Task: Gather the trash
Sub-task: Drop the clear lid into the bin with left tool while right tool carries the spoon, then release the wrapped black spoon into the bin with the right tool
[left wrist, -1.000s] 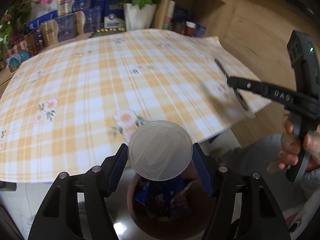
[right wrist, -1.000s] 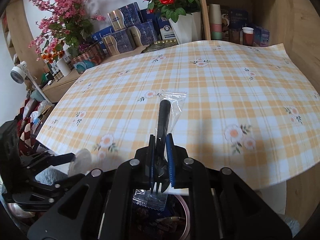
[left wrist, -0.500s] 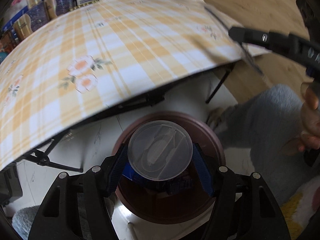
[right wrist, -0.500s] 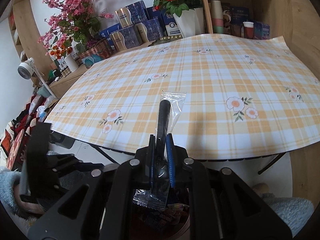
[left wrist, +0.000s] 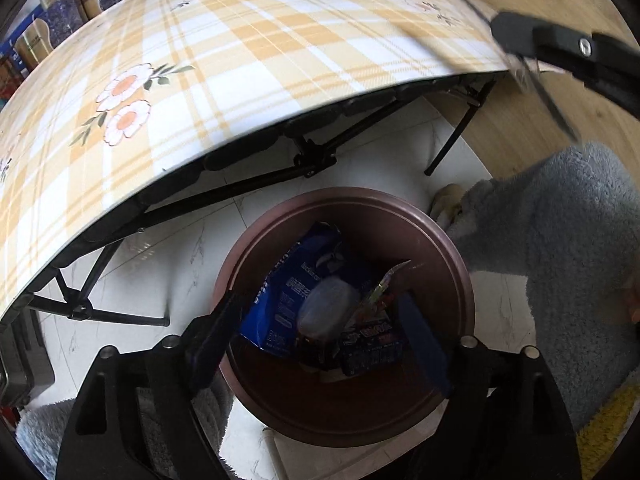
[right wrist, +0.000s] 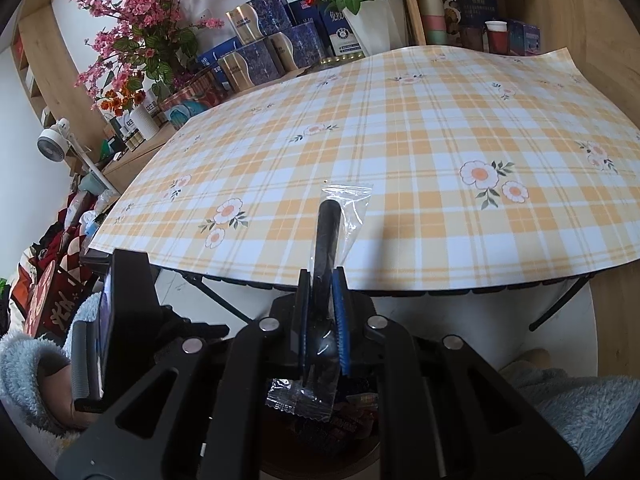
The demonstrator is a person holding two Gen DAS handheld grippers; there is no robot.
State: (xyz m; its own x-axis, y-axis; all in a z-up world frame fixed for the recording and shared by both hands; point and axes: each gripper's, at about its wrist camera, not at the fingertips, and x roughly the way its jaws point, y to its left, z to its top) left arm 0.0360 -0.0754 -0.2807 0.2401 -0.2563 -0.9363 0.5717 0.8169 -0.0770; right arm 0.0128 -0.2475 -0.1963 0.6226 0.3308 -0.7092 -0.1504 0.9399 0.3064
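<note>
Blue-padded jaws of the left gripper [left wrist: 320,330] stood wide apart with nothing between them, poised directly over a brown round bin [left wrist: 460,280] on the white tiled floor [left wrist: 152,272]. Inside the bin lay a blue wrapper packet [left wrist: 288,280], a clear round lid [left wrist: 324,308] resting on it, and a dark snack wrapper [left wrist: 370,346] beside that. The right gripper [right wrist: 322,308] had its jaws pressed close on a black plastic utensil in a clear sleeve [right wrist: 328,236], whose handle pointed forward over the near edge of the table; the sleeve's lower end hung below the jaws, above more wrappers [right wrist: 352,412] in the bin underneath. In the left wrist view, that same gripper reached in from the upper right, its held piece blurred. Beyond stood the folding table under a yellow plaid tablecloth [right wrist: 400,140] printed with daisies. At its far edge were blue gift boxes [right wrist: 260,40], pink blossoms [right wrist: 136,24] and red roses in a white pot [right wrist: 372,20].
</note>
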